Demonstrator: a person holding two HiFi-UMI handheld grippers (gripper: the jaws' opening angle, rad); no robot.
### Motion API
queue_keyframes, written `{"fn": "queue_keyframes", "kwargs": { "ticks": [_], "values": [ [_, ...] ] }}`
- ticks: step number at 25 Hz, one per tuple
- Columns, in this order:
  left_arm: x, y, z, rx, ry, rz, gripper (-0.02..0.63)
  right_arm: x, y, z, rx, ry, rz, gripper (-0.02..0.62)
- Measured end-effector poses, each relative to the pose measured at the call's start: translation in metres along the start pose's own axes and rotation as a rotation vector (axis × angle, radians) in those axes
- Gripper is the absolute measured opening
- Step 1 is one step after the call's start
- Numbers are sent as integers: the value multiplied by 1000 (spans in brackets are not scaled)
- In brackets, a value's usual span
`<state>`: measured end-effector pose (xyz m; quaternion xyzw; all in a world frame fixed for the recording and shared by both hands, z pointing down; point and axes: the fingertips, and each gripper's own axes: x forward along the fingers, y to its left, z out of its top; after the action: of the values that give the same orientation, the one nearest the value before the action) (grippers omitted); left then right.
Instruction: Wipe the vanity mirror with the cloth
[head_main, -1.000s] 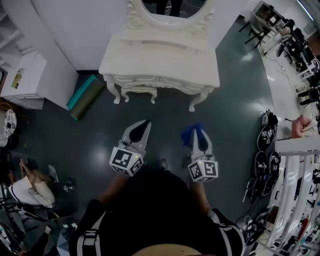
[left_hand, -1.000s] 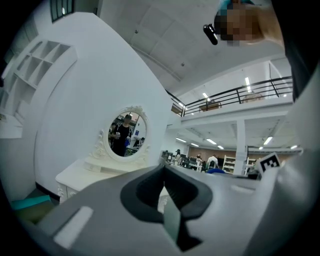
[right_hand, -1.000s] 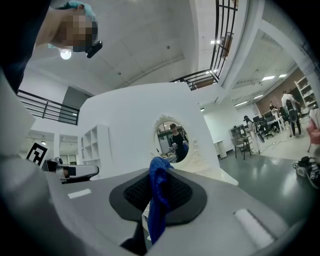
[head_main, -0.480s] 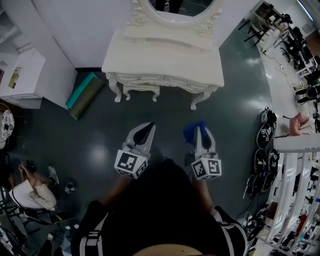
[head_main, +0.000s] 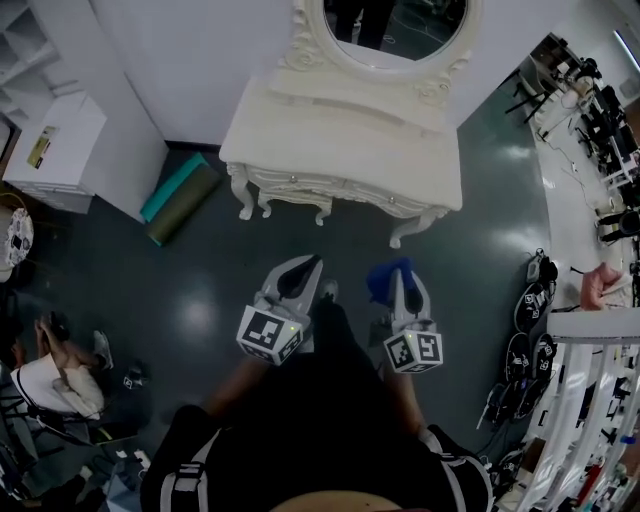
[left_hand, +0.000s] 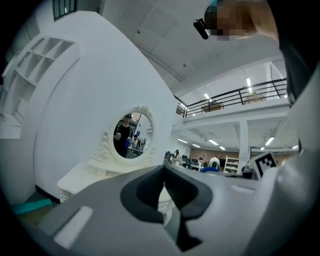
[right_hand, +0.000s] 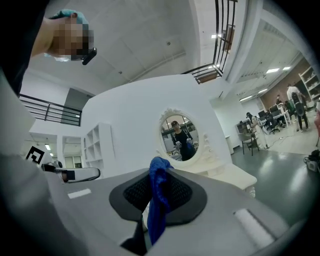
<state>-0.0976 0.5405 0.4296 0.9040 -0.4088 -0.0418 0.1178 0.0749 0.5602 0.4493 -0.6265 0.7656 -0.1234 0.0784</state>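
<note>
Dark floor (head_main: 200, 285): one mirror (head_main: 395, 25), one cloth (head_main: 383, 278)

One oval white-framed vanity mirror (head_main: 398, 25), one white carved dressing table (head_main: 345, 150), one blue cloth (head_main: 383, 280), one rolled teal mat (head_main: 178, 197), two grey grippers: left gripper (head_main: 308, 264), right gripper (head_main: 399, 274).

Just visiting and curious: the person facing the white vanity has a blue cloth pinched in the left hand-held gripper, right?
Not the left. The blue cloth is pinched in the right hand-held gripper, as the right gripper view shows. The person does face the white vanity.
</note>
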Motion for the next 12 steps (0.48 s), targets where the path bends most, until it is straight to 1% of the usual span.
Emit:
{"fn": "queue_keyframes", "kwargs": {
  "ticks": [5,9,12],
  "values": [
    [51,12,10,40,-19,22,9,47,-28,11,24,-22,31,41],
    [101,23,15,22,-27,33,9,88,-54,26,8,-28,49,41],
    [140,28,18,30,-37,40,9,116,-77,39,7,-35,63,41]
  ]
}}
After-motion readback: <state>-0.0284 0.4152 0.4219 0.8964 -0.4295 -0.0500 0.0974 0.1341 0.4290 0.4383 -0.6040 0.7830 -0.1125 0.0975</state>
